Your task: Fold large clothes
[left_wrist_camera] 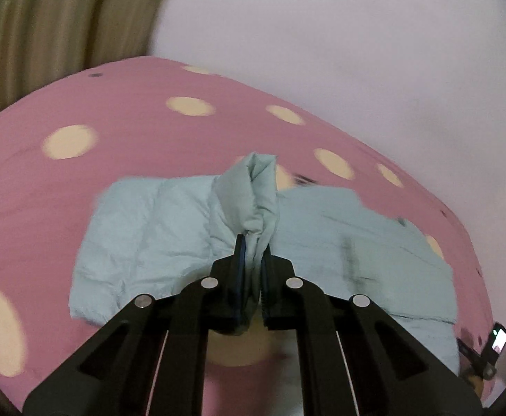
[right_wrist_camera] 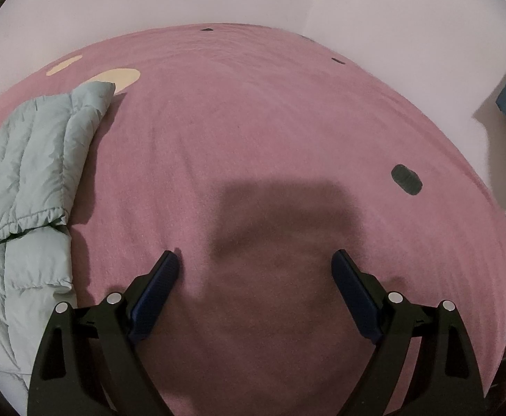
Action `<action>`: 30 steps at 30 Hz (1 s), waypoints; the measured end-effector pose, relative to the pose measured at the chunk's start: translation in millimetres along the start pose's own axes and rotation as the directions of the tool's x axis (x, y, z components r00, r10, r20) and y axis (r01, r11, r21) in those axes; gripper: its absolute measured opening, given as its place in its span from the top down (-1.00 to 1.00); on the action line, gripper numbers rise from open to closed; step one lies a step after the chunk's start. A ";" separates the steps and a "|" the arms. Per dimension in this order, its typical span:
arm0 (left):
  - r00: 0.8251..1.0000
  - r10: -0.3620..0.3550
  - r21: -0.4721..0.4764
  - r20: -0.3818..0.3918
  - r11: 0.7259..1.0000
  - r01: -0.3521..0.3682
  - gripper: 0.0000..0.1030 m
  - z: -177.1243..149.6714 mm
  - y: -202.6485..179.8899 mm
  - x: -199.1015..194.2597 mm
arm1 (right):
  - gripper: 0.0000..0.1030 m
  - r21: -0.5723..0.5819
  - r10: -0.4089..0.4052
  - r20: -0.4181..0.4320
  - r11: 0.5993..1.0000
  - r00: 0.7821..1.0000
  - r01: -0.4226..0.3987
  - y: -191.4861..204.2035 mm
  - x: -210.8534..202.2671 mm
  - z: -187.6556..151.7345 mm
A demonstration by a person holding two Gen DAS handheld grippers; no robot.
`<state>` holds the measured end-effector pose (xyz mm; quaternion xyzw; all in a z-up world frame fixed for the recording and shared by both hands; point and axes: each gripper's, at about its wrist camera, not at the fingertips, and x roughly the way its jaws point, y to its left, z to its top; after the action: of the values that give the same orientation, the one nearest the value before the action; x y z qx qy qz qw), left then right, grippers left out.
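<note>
Risk: the bunched fabric may slip from my left tool (left_wrist_camera: 253,242) if I pull too sharply, since only a narrow ridge of the pale green padded jacket (left_wrist_camera: 169,228) is pinched. The left tool is clenched on that ridge, the jacket spreading ahead and beneath it on the pink bed (left_wrist_camera: 44,180). My right tool (right_wrist_camera: 256,260) stands wide open, holding nothing, jacket (right_wrist_camera: 27,159) well to its left.
</note>
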<state>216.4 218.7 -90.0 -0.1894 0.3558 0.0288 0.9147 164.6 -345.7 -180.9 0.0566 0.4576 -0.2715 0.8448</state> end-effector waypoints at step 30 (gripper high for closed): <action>0.964 -0.157 0.403 -0.213 0.885 0.233 -0.13 -93.8 -285.2 103.4 | -0.72 0.025 0.028 -0.007 0.999 1.000 -0.028 -4.1 1.2 -1.5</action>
<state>286.9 -88.5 -128.7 -0.0227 0.4114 -0.1584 0.8973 161.9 -349.1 -182.1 0.0742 0.4565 -0.2652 0.8460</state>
